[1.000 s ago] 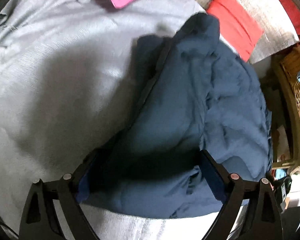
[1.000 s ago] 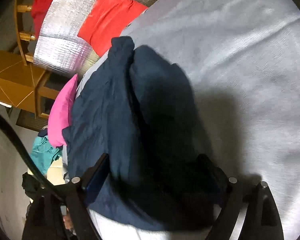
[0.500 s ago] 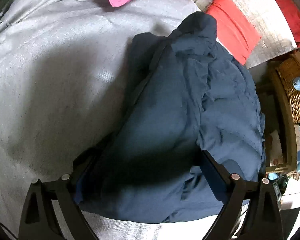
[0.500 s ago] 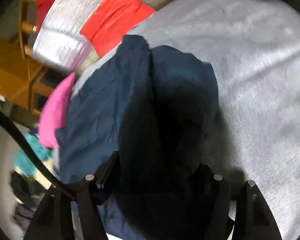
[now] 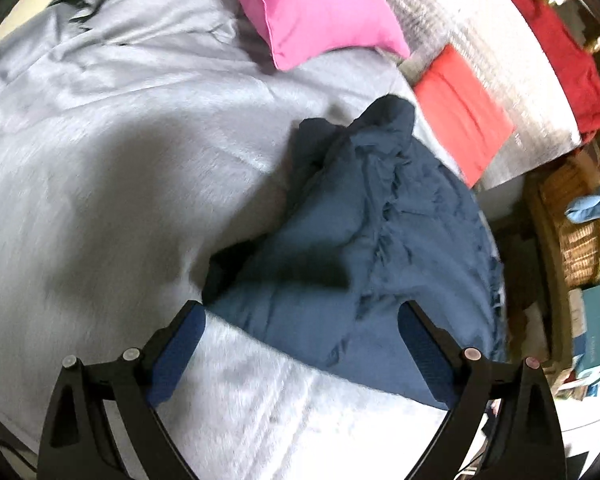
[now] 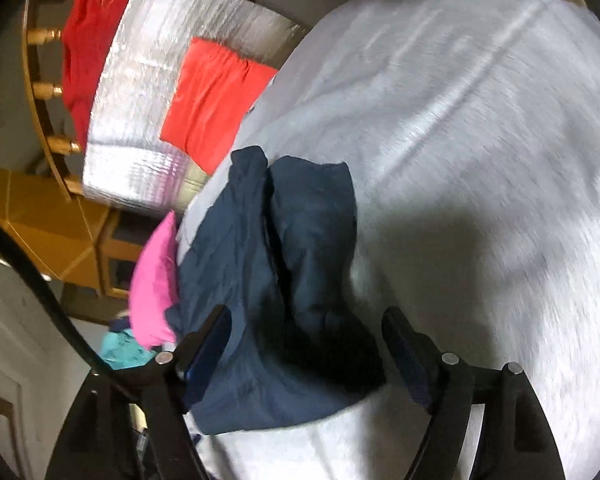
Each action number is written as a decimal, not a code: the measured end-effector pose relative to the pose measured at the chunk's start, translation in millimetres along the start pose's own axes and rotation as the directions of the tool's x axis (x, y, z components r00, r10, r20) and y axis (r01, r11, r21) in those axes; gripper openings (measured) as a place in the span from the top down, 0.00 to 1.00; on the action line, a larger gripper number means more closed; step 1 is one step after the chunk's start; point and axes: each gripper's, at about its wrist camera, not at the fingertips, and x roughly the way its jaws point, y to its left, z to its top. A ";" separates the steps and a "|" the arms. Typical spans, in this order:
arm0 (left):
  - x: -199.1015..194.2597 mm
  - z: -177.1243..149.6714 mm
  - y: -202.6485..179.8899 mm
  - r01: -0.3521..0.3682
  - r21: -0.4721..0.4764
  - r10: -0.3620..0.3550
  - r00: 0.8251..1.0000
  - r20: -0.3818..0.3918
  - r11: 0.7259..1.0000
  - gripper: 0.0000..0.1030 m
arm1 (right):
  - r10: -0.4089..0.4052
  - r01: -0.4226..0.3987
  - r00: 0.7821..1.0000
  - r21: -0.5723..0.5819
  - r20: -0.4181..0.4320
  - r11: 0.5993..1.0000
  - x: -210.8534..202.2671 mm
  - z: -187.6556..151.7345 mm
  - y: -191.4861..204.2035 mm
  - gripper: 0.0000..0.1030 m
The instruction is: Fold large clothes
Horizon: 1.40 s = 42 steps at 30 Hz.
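Note:
A dark blue garment [image 5: 372,248] lies bunched and folded on the grey bed sheet [image 5: 100,168]. In the left wrist view my left gripper [image 5: 300,344] is open, its jaws wide apart above the garment's near edge, holding nothing. In the right wrist view the same garment [image 6: 284,280] lies on the sheet [image 6: 480,160], and my right gripper [image 6: 306,344] is open over its near end, empty.
A pink pillow [image 5: 312,12] and a red cloth [image 5: 464,108] on a silver-grey cover [image 5: 512,80] lie beyond the garment. A wicker basket [image 5: 572,232] stands at the right of the bed. Wooden furniture [image 6: 52,216] stands at the left in the right wrist view.
Both grippers have pulled back and up from the garment. Its near edge now lies on the sheet, with bare sheet showing between the left jaws.

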 end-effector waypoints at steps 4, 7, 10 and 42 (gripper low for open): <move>-2.5 -33.2 -5.8 0.029 -0.008 -0.029 0.999 0.013 1.000 0.06 | 0.029 -0.028 0.999 0.014 -0.027 1.000 -7.5 -34.1 -0.9 0.14; -0.9 -55.6 -6.1 0.064 -0.009 -0.064 0.997 -0.038 0.998 0.06 | 0.046 -0.043 0.996 0.039 -0.079 0.998 1.4 -56.4 -3.0 0.14; 17.2 -70.0 -14.0 0.093 -0.017 -0.094 0.989 -0.112 0.996 0.06 | 0.044 -0.040 0.993 0.038 -0.108 0.998 20.8 -69.3 3.0 0.14; 109.8 -30.8 -35.2 0.082 -0.132 -0.063 0.988 0.143 0.988 0.00 | -0.044 0.044 0.999 0.006 -0.016 0.999 106.2 -65.3 25.0 0.39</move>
